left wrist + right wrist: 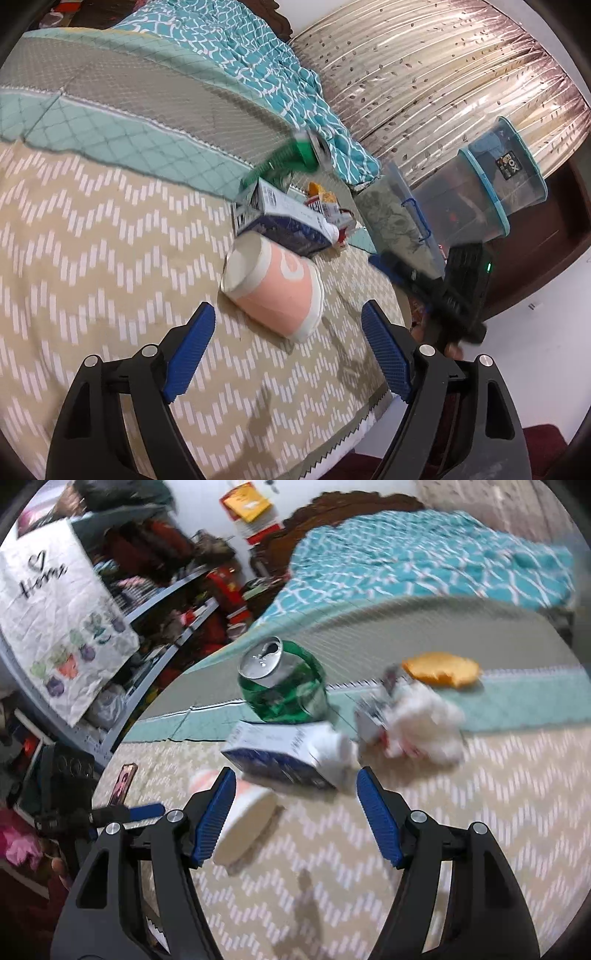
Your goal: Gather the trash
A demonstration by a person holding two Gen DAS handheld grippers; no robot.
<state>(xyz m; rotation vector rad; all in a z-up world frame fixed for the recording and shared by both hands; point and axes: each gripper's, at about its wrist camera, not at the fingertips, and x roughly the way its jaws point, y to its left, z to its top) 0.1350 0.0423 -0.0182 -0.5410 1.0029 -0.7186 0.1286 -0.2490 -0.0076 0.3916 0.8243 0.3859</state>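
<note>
On the bed's zigzag-patterned cover (pixel 92 258), the trash lies in a loose cluster: a pink paper cup (pixel 275 288) on its side nearest, a blue-and-white carton (pixel 284 221) touching it behind, and a green can (pixel 282 685) just beyond. The left wrist view blurs the can and hides most of the crumpled white wrapper (pixel 421 723); only the right view shows that wrapper and the orange piece (pixel 441 670) whole. The left gripper (pixel 288 354) and right gripper (pixel 295 812) both stand apart, holding nothing. Clear storage tubs (pixel 480 192) appear only in the left view.
</note>
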